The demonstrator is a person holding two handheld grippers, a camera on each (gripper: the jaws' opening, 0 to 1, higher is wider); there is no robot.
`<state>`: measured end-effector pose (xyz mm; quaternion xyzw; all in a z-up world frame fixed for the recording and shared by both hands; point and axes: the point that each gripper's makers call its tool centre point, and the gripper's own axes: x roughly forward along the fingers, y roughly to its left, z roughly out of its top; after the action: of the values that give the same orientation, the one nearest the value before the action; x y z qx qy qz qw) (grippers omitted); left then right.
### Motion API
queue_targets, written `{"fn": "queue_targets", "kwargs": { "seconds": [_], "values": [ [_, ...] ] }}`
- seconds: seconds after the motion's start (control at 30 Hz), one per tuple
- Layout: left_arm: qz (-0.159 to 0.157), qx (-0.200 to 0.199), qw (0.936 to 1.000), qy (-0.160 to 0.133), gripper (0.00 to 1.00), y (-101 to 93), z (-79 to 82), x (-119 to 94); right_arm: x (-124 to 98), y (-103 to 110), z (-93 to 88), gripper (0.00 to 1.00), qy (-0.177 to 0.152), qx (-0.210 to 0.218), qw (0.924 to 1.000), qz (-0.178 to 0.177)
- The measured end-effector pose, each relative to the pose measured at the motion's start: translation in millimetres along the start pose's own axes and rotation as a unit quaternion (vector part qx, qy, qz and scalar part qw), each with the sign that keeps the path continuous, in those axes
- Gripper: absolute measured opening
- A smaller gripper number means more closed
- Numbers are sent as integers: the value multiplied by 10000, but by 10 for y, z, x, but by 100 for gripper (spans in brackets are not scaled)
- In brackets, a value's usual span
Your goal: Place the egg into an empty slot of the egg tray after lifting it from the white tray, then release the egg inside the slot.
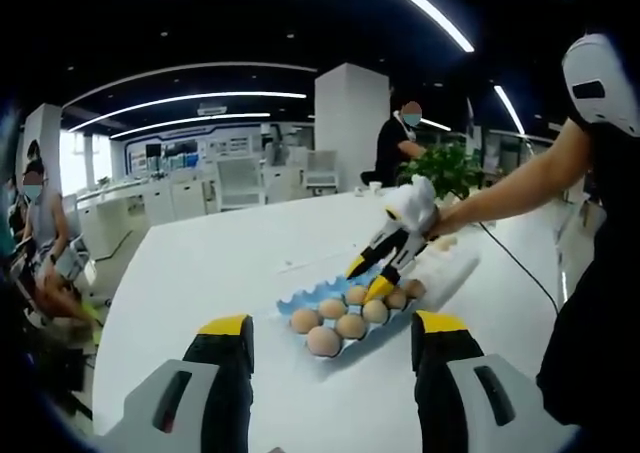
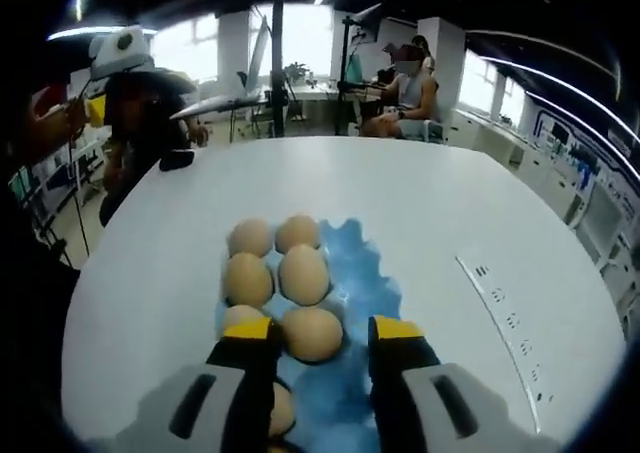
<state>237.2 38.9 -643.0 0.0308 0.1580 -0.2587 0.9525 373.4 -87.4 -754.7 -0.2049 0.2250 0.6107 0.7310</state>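
The right tool (image 2: 319, 341) hangs low over the blue egg tray (image 2: 365, 285), its jaws apart with an egg (image 2: 312, 334) sitting between their tips, seemingly resting in a slot rather than clamped. More eggs fill the slots just ahead of and left of the tips; the slots to the right look empty. In the left gripper view, the left tool (image 1: 333, 335) waits well back from the tray with jaws apart and nothing between them, on the near side of the table (image 1: 220, 263). Judging from here, the risk is on withdrawal: a yellow tip could clip the egg or its close neighbours and crack one, because the eggs sit so tightly together.
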Motion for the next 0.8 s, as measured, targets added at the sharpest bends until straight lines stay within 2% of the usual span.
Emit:
{"fn": "queue_targets", "kwargs": {
  "seconds": [0.13, 0.63, 0.7, 0.8],
  "values": [
    [-28, 20, 10000, 4, 64, -11, 7, 19, -124, 14, 9, 33, -35, -185, 9998, -79],
    [-89, 40, 10000, -12, 65, -48, 34, 48, -512, -27, -127, 34, -165, 3, 9992, -354],
    [-102, 64, 9999, 0, 64, -55, 34, 52, -584, -22, -129, 37, -308, 76, 9988, -374],
    [-122, 66, 9999, -10, 64, -67, 43, 65, -658, -23, -188, 37, -262, 111, 9986, -446]
  ]
}}
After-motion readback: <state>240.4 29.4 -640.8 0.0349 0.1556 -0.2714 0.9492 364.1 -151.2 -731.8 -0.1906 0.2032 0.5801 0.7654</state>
